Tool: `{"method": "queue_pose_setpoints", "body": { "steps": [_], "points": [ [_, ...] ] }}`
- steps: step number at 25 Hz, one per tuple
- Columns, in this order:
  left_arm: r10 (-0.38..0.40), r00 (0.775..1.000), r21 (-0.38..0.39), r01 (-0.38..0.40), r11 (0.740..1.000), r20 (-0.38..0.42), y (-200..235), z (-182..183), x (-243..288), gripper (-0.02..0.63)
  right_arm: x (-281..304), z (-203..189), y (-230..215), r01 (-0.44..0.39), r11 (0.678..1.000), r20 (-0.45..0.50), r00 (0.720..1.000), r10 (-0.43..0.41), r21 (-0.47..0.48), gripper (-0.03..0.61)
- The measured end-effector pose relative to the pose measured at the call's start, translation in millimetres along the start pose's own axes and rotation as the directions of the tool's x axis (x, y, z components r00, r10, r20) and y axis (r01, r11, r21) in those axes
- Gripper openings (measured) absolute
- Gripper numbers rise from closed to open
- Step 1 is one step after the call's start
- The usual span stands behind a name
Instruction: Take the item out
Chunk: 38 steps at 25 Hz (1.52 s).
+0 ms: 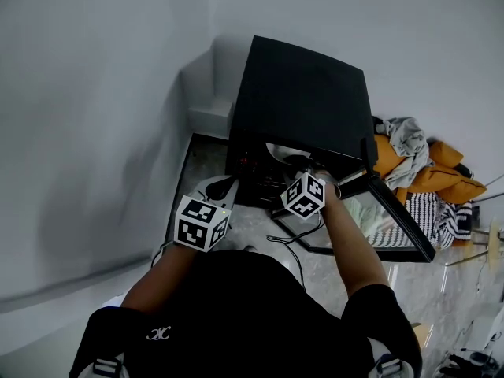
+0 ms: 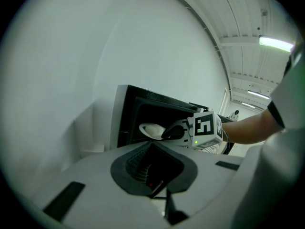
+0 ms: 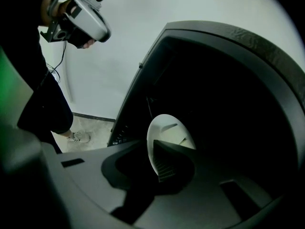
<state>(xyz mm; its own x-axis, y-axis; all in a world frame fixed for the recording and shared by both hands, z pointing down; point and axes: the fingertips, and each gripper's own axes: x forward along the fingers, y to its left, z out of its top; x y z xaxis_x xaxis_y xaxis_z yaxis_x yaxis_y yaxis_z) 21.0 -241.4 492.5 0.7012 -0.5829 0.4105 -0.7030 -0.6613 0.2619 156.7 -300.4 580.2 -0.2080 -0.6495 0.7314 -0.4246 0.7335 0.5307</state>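
Observation:
A black microwave oven [image 1: 303, 93] stands against the white wall with its glass door [image 1: 394, 219] swung open to the right. A white plate [image 3: 167, 130] is tilted inside the dark cavity. My right gripper [image 3: 164, 168] reaches in and is shut on the plate's rim, one dark pad lying over its face. In the left gripper view the plate [image 2: 151, 129] shows at the oven's mouth with the right gripper [image 2: 174, 131] on it. My left gripper [image 1: 220, 186] hovers outside the oven's front left corner, jaws together, holding nothing.
A black cable [image 1: 295, 242] lies on the marbled surface [image 1: 201, 160] below the open door. A heap of orange, grey and striped clothes [image 1: 425, 172] lies to the right of the oven. A white ledge [image 1: 209, 116] sits left of the oven.

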Motion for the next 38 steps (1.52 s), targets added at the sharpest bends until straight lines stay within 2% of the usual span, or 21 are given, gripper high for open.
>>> {"method": "queue_pose_setpoints", "body": {
  "steps": [2, 5, 11, 15, 25, 33, 38],
  "points": [
    [-0.005, 1.0, 0.004, 0.005, 1.0, -0.002, -2, 1, 2, 0.0, 0, -1, 0, 0.013, 1.0, 0.001, 1.0, -0.013, -0.02, 0.051],
    [-0.006, 1.0, 0.008, 0.006, 1.0, 0.004, -3, 3, 5, 0.0, 2, -3, 0, 0.066, 0.993, -0.002, 0.998, -0.066, -0.097, 0.052],
    [-0.004, 1.0, 0.01, 0.004, 1.0, 0.009, -1, 5, 6, 0.0, 8, -13, -5, 0.178, 0.958, -0.032, 0.981, -0.19, -0.225, 0.052],
    [-0.006, 1.0, 0.009, 0.006, 1.0, 0.005, 0, 6, 8, 0.0, 13, -14, -7, 0.224, 0.931, -0.036, 0.969, -0.244, -0.289, 0.054],
    [-0.009, 1.0, 0.007, 0.009, 1.0, 0.004, 1, 5, 5, 0.0, 20, -14, -15, 0.298, 0.903, -0.062, 0.941, -0.332, -0.308, 0.052],
    [-0.019, 1.0, 0.006, 0.019, 1.0, 0.005, 1, 3, 5, 0.0, 5, -13, -23, 0.429, 0.843, -0.014, 0.889, -0.458, -0.325, 0.021],
    [-0.033, 0.999, 0.006, 0.033, 0.999, 0.007, 0, 2, 6, 0.0, -6, -14, -19, 0.438, 0.837, -0.019, 0.883, -0.469, -0.328, 0.02]
  ]
}}
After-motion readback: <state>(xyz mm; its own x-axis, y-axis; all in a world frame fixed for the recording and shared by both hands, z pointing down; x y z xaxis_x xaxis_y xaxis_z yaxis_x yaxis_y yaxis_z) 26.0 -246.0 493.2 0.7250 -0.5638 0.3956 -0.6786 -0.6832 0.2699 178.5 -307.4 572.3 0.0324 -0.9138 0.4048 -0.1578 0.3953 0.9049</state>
